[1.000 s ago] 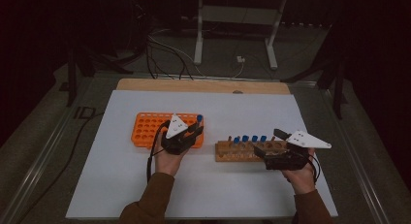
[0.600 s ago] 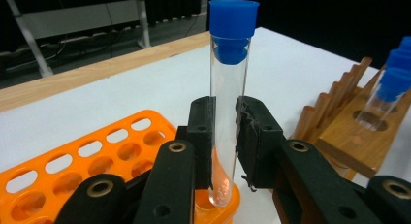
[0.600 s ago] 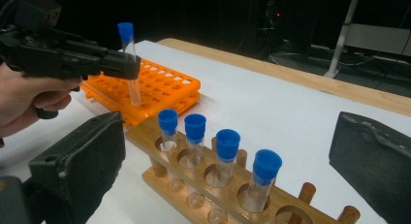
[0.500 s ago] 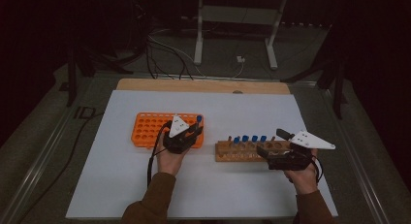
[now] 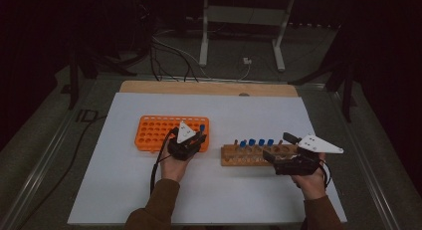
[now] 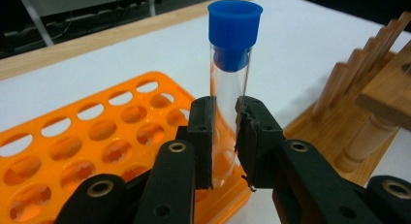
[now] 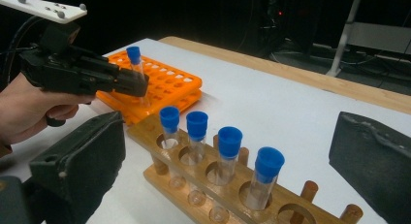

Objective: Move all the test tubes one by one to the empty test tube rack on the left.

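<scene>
from the high view i see my left claw (image 5: 195,142) over the right end of the orange rack (image 5: 151,132), which sits left of the middle of the white counter (image 5: 119,190). it is clamped on a blue-capped tube (image 5: 202,127) standing upright at that end. the wooden rack (image 5: 249,154) lies just right of the orange one, toward the counter's right edge, with four blue-capped tubes (image 5: 256,142) in a row. my right claw (image 5: 271,157) hovers at the right end of the wooden rack, near its front side.

in the left gripper view, the left claw (image 6: 225,136) pinches the clear tube (image 6: 228,88) below its blue cap, both jaws pressed on the glass; the tube stands upright at the orange rack (image 6: 97,132), its lower end hidden behind the jaws. the wooden rack (image 6: 373,103) is just beside it.

in the right gripper view, the right claw (image 7: 228,185) stands wide apart with nothing between its jaws, the wooden rack (image 7: 160,178) and its four tubes (image 7: 228,146) ahead of it. farther off, the left claw (image 7: 138,83) grips the tube (image 7: 134,59) above the orange rack (image 7: 169,83).
</scene>
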Action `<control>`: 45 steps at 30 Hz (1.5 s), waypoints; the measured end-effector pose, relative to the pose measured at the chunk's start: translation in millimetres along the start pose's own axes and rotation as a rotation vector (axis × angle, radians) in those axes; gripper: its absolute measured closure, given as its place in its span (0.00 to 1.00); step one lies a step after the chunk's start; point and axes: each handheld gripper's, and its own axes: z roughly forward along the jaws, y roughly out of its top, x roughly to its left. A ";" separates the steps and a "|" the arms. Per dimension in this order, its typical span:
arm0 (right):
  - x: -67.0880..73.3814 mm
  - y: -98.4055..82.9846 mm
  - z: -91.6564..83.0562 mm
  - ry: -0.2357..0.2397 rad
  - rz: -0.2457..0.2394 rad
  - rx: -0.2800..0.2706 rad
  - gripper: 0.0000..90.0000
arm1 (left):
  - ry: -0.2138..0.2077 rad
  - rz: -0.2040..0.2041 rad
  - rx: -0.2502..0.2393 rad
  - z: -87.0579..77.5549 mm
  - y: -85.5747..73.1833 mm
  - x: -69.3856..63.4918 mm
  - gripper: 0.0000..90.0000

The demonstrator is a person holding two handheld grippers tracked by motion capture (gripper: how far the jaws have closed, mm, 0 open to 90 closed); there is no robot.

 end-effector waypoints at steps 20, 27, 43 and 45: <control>0.0 -1.2 0.8 0.005 -0.001 0.009 0.00 | 0.034 0.060 0.064 7.9 -3.6 -6.7 0.86; -0.6 -2.1 1.4 0.007 0.000 0.013 0.00 | 0.048 0.034 0.065 7.5 -3.3 -4.3 0.79; -6.1 -2.6 1.7 0.003 0.018 0.028 0.06 | -0.051 -0.099 -0.059 -17.1 5.6 -2.3 0.26; -7.8 -3.7 2.5 -0.005 0.023 0.034 0.07 | -0.054 -0.110 -0.069 -21.5 6.7 -2.2 0.20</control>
